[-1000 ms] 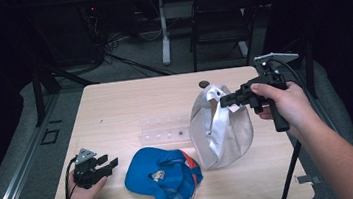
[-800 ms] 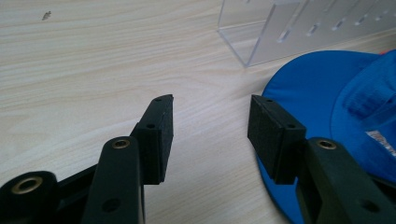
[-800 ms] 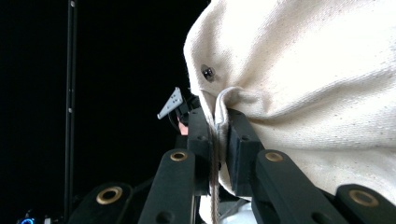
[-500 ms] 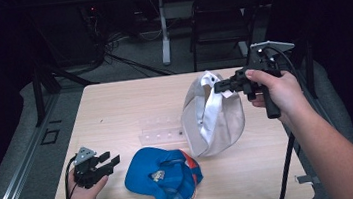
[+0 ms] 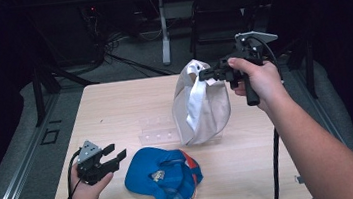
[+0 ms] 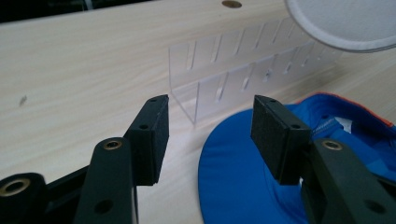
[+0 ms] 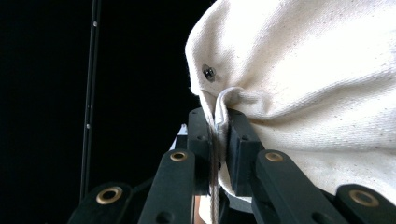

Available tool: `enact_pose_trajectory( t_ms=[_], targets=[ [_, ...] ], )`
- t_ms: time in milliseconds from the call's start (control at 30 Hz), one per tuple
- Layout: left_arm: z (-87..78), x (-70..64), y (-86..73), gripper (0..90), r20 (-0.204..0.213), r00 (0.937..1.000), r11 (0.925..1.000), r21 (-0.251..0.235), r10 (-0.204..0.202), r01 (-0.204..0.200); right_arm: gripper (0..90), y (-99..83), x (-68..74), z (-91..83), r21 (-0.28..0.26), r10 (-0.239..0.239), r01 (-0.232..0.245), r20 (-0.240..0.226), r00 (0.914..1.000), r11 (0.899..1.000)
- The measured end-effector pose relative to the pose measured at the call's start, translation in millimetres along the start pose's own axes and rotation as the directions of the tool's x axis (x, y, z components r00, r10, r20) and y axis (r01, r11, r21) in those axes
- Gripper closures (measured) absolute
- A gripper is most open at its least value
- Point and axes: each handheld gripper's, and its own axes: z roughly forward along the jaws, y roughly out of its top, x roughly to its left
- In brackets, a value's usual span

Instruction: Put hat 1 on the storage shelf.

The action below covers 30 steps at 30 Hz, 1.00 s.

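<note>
A white cap [image 5: 200,104] hangs in the air over the table's right half, its lower edge near the tabletop. My right gripper [image 5: 205,72] is shut on the cap's upper edge; the right gripper view shows the cream fabric [image 7: 303,84] pinched between the jaws. A blue cap [image 5: 163,176] with an orange rim lies upside down near the front of the table. My left gripper [image 5: 113,157] rests at the front left, open, its jaws pointing toward the blue cap [image 6: 243,186] with nothing between them.
A clear plastic slotted rack [image 5: 160,131] lies on the wooden table [image 5: 115,106] between the two caps, seen close ahead in the left gripper view [image 6: 224,74]. A chair [image 5: 220,14] and a stand stand beyond the far edge.
My right gripper has lifted the white cap up and back, so it now hangs higher and farther from me. The left gripper and blue cap have stayed put.
</note>
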Motion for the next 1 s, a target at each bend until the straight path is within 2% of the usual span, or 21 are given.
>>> enact_pose_trajectory(
  t_ms=[100, 133, 267, 433, 467, 667, 867, 900, 933, 1000],
  targets=[
    [1.3, -2.9, 5.5, 47.0, 0.003, 0.9999, 0.9999, -0.008, 0.015, -0.015, 81.9, 3.8, 2.7, 5.0, -0.006, 0.001, -0.001, -0.005, 1.0000, 1.000],
    [3.1, -6.7, 12.3, 47.0, 0.005, 0.9996, 0.9995, -0.015, 0.029, -0.029, 81.9, 5.9, 3.2, 7.6, -0.008, 0.004, -0.004, -0.011, 0.9999, 1.000],
    [7.2, -15.5, 23.0, 47.0, 0.001, 0.9979, 0.9977, -0.016, 0.065, -0.065, 81.8, 10.9, 2.4, 13.6, -0.013, 0.012, -0.013, -0.014, 0.9998, 1.000],
    [14.6, -24.8, 33.4, 48.4, 0.029, 0.9958, 0.9962, -0.008, 0.086, -0.086, 81.8, 17.1, -0.8, 19.6, -0.025, 0.025, -0.025, -0.026, 0.9993, 0.999],
    [19.6, -29.9, 38.1, 48.7, 0.050, 0.9944, 0.9957, -0.004, 0.093, -0.093, 81.8, 18.5, -1.3, 20.6, -0.026, 0.029, -0.029, -0.026, 0.9993, 0.999],
    [37.1, -49.4, 50.9, 49.3, 0.098, 0.9874, 0.9921, 0.002, 0.124, -0.125, 81.7, 22.8, -2.0, 25.0, -0.043, 0.035, -0.036, -0.026, 0.9990, 0.998],
    [53.6, -69.5, 60.4, 45.8, 0.113, 0.9798, 0.9862, -0.002, 0.165, -0.166, 81.7, 26.5, 0.1, 29.2, -0.058, 0.038, -0.040, -0.031, 0.9988, 0.998],
    [53.6, -69.5, 60.4, 44.3, 0.113, 0.9798, 0.9862, -0.002, 0.165, -0.166, 81.7, 27.0, 0.8, 30.1, -0.060, 0.037, -0.039, -0.032, 0.9988, 0.997],
    [59.2, -76.6, 63.1, 43.8, 0.116, 0.9769, 0.9837, -0.006, 0.179, -0.180, 81.7, 27.4, 1.6, 31.6, -0.065, 0.035, -0.037, -0.035, 0.9988, 0.997],
    [63.7, -81.8, 65.3, 43.6, 0.115, 0.9747, 0.9813, -0.005, 0.192, -0.192, 81.6, 28.1, 2.8, 34.0, -0.064, 0.036, -0.038, -0.040, 0.9986, 0.997]
  ],
)
